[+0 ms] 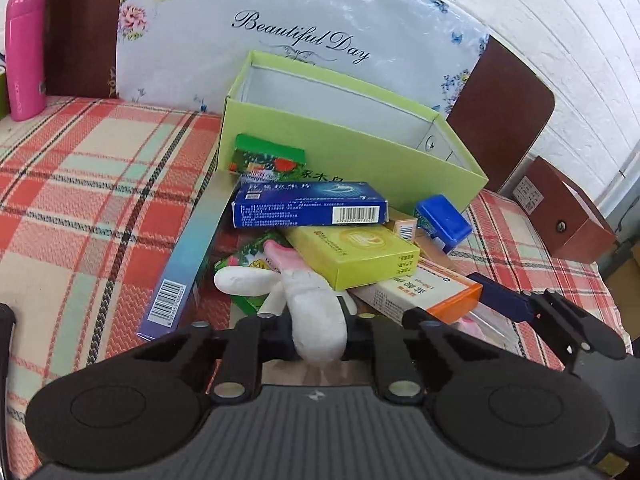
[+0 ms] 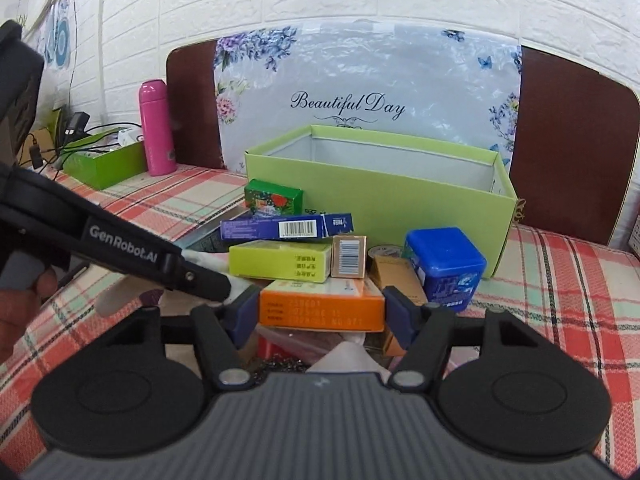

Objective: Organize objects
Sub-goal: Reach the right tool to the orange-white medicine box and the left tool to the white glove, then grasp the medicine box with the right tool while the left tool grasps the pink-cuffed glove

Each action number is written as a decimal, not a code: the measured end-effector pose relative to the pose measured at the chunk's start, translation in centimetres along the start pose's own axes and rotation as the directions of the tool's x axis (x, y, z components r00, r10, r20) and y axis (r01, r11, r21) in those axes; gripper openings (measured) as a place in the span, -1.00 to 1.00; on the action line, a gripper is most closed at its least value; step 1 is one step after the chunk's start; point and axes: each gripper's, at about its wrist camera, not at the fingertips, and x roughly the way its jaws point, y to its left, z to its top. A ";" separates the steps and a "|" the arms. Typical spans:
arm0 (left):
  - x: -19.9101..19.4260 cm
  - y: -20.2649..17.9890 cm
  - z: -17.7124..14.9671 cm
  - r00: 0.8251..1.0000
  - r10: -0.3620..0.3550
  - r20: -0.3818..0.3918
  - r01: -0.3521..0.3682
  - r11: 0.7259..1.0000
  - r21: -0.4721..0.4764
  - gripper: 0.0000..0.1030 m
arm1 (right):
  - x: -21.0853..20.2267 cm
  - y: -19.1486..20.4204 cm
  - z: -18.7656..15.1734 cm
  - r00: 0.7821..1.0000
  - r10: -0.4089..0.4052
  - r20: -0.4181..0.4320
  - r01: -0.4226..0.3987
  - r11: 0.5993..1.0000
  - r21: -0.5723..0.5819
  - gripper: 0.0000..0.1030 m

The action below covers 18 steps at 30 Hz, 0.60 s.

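Observation:
A pile of small boxes lies in front of an open light-green box (image 1: 360, 152) (image 2: 400, 200) on the plaid cloth. My left gripper (image 1: 316, 328) is shut on a white and pink plush toy (image 1: 308, 304) at the near edge of the pile. My right gripper (image 2: 320, 312) has its blue pads on both sides of an orange and white box (image 2: 320, 304) (image 1: 432, 292); whether they press it I cannot tell. On the pile lie a dark blue box (image 1: 312, 206) (image 2: 286, 228), a yellow-green box (image 1: 356, 256) (image 2: 280, 260) and a blue-lidded tub (image 2: 444, 264) (image 1: 442, 222).
A long blue-violet box (image 1: 184, 260) lies at the pile's left. A green patterned box (image 1: 268, 158) (image 2: 274, 198) leans on the big box. A pink bottle (image 1: 24, 52) (image 2: 156, 128) and a green tray with cables (image 2: 104, 160) stand far left. A brown box (image 1: 560, 208) sits right.

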 end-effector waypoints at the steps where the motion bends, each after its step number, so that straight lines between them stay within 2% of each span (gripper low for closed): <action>1: -0.6 -0.2 0.0 1.000 -0.004 0.011 0.003 1.000 0.001 -0.73 | -0.5 -0.1 0.1 1.000 0.003 0.011 -0.003 1.000 0.001 0.26; 6: -5.3 -1.5 -1.0 0.995 -0.066 0.081 0.062 0.997 0.047 -0.73 | -4.8 -1.2 0.5 0.996 0.029 0.087 -0.031 0.999 0.024 0.26; 9: -7.7 -2.0 -2.9 0.992 -0.095 0.080 0.089 0.993 0.074 -0.73 | -7.8 -2.3 -0.3 0.994 0.034 0.099 -0.038 0.999 0.035 0.26; 13: -8.8 -1.4 -6.2 0.997 -0.078 0.008 0.077 0.994 0.075 -0.73 | -11.1 -4.2 -2.7 0.999 0.015 0.033 -0.017 0.998 0.067 0.26; 16: -8.3 -0.9 -9.4 0.990 -0.088 -0.106 0.095 0.993 0.066 -0.72 | -12.7 -4.9 -5.2 0.999 -0.004 -0.054 0.007 0.998 0.058 0.26; 18: -7.1 -0.7 -11.4 0.985 -0.039 -0.170 0.051 0.997 0.066 -0.65 | -13.0 -4.9 -6.8 0.994 -0.007 -0.110 0.013 0.998 0.058 0.26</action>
